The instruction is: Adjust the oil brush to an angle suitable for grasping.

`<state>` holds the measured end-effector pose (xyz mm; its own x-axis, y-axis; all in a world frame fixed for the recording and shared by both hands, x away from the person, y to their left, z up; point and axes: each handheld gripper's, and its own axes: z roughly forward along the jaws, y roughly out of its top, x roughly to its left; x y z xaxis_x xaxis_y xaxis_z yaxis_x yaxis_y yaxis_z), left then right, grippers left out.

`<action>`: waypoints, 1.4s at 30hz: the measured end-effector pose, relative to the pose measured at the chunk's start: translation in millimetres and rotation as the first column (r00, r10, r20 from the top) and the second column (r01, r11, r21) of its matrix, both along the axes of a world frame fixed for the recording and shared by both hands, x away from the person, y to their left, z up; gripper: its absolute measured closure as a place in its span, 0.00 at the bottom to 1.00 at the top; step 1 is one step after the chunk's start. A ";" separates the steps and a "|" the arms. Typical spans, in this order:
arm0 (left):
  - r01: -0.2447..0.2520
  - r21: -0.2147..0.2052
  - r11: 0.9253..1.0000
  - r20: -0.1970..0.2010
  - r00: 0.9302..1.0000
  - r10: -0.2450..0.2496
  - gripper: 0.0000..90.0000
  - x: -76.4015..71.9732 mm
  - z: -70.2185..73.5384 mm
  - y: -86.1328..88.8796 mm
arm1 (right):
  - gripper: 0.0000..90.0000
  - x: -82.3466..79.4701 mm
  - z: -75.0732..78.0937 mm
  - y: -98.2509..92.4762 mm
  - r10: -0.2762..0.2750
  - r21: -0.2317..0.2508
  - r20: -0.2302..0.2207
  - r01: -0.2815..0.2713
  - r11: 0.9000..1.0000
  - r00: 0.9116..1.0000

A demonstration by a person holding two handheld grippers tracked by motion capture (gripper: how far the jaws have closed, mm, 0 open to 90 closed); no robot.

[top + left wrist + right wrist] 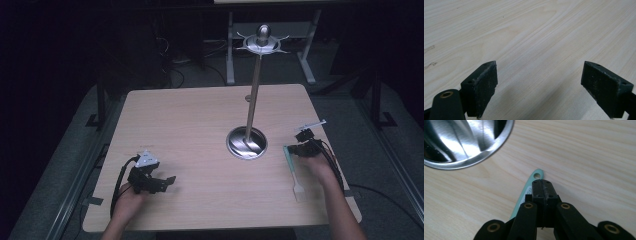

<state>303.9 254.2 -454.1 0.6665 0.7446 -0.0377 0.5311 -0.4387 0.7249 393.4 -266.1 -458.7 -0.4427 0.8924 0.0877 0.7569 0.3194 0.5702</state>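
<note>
At the bottom of the high view two forearms come in over the pale wooden desk (pixel 200 130). Lower left in that view, the left claw (pixel 167 183) rests low with nothing near it. In the left gripper view its pads (pixel 486 85) stand wide apart over bare wood grain, holding nothing; it looks parked out of the way while the other hand works.

Lower right in the high view lies the mint-green spatula (pixel 292 170), its pale blade toward the bottom edge and its handle running up toward the right claw (pixel 300 149). In the right gripper view that claw (pixel 543 187) is fully closed, pads pressed together at the handle's hanging-hole end (pixel 537 175). The handle runs beneath and to the left of the jaws, and whether they actually pinch it cannot be told. Taking that end would leave the hole free for a hook, which seems the reason for working there.

Farther up, centre right, stands the steel utensil stand (pixel 254 100), its round base (pixel 246 142) just beside the spatula and its hooked top ring (pixel 263 44) high above, the likely destination.
</note>
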 end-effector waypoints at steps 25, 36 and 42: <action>0.002 0.002 1.000 0.000 1.000 -0.002 0.15 0.0 0.2 0.5 | 1.00 -7.5 2.9 40.5 0.182 0.023 -0.012 -0.181 0.983 0.983; 0.004 -0.001 1.000 0.005 1.000 -0.004 0.15 0.1 0.2 1.0 | 1.00 -12.5 5.1 52.4 0.270 0.007 -0.030 -0.270 0.963 0.962; 0.004 0.001 1.000 0.007 1.000 -0.004 0.15 -0.1 0.5 1.3 | 1.00 -17.0 6.0 59.1 0.308 0.001 -0.045 -0.309 0.951 0.950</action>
